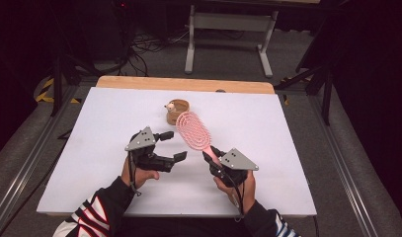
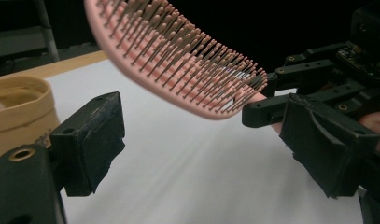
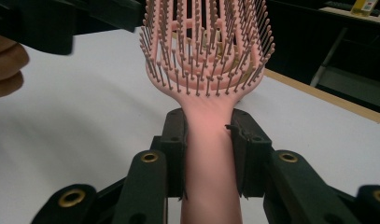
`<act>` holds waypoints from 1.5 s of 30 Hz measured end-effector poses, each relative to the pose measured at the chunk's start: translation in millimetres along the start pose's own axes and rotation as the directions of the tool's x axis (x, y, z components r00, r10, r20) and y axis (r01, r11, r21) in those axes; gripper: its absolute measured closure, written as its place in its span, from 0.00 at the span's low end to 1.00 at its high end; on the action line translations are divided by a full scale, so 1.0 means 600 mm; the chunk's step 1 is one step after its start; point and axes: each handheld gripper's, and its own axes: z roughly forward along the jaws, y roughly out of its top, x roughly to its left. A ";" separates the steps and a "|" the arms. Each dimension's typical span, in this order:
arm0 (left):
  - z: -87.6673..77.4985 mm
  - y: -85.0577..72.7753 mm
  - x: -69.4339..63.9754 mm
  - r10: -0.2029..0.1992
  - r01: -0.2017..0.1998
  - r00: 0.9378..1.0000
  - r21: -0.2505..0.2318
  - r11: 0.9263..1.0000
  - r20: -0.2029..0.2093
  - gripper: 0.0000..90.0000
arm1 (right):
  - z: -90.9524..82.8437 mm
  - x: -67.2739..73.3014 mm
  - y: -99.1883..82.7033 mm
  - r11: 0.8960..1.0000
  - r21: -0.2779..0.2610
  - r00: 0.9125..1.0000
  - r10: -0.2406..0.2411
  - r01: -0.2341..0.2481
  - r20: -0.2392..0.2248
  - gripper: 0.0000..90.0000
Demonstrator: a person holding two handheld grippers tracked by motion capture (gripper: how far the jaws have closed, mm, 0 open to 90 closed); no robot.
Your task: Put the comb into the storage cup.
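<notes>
Pink hairbrush [image 3: 207,154] handle between right tool's [image 3: 207,158] jaws

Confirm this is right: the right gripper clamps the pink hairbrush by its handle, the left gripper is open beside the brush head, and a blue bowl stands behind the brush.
Not quite: the bowl is tan, wood-coloured, not blue, as the high view shows. The rest holds: the right gripper clamps the pink hairbrush by its handle, and the left gripper is open beside the brush head.
</notes>
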 end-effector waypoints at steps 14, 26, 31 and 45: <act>0.027 0.011 0.001 -0.073 0.075 0.996 -0.043 0.996 0.043 0.30 | 0.004 0.021 0.002 0.998 -0.030 0.999 -0.048 0.047 -0.015 0.77; 0.039 0.029 -0.007 -0.068 0.073 0.996 -0.088 0.993 0.060 0.47 | 0.004 0.026 -0.001 0.997 -0.035 0.997 -0.075 0.075 0.004 0.77; 0.045 0.032 -0.010 -0.070 0.077 0.995 -0.089 0.993 0.076 0.55 | 0.006 0.026 -0.003 0.997 -0.017 0.996 -0.081 0.082 0.025 0.77; 0.022 0.038 -0.038 0.055 -0.045 0.996 -0.140 0.989 0.068 0.70 | -0.003 0.041 0.006 0.995 -0.040 0.995 -0.096 0.096 0.012 0.73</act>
